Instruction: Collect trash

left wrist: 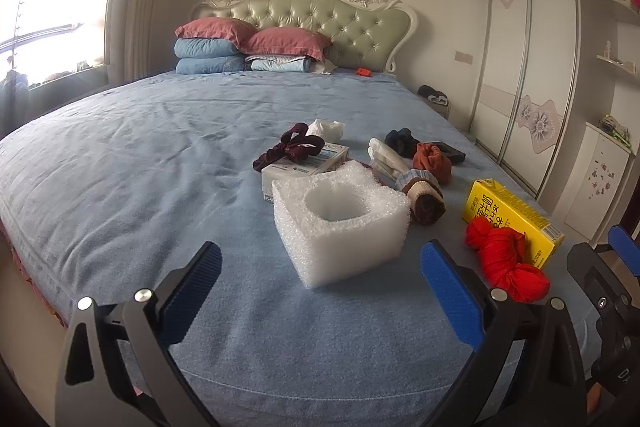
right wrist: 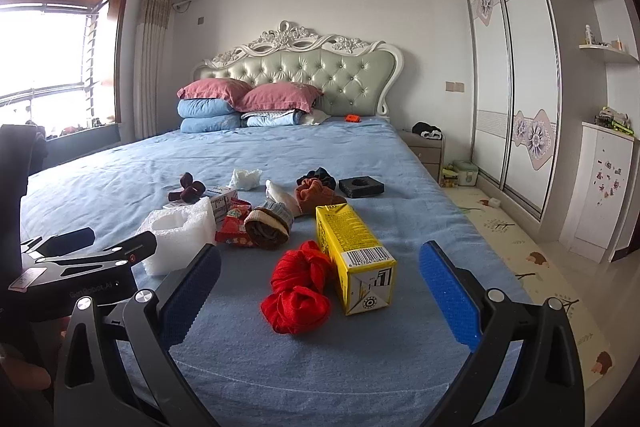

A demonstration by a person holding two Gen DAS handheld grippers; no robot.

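Observation:
On the blue bed (left wrist: 120, 163) lie a white foam block (left wrist: 340, 223) with a round hollow, a yellow drink carton (left wrist: 512, 219), a white medicine box (left wrist: 304, 163), crumpled white tissue (left wrist: 328, 129) and a black foam square (right wrist: 361, 187). A red wrapper (right wrist: 232, 225) lies beside the foam block (right wrist: 180, 231). My left gripper (left wrist: 320, 267) is open and empty, just short of the foam block. My right gripper (right wrist: 320, 267) is open and empty, with the carton (right wrist: 356, 255) and a red sock bundle (right wrist: 298, 287) between its fingers' line of sight.
Rolled socks lie among the trash: dark red (left wrist: 288, 147), brown (left wrist: 424, 199), orange (left wrist: 432, 159), black (left wrist: 402, 141). Pillows and folded quilts (left wrist: 224, 47) stack at the headboard. A wardrobe (right wrist: 512, 75) and nightstand (right wrist: 426, 147) stand right of the bed.

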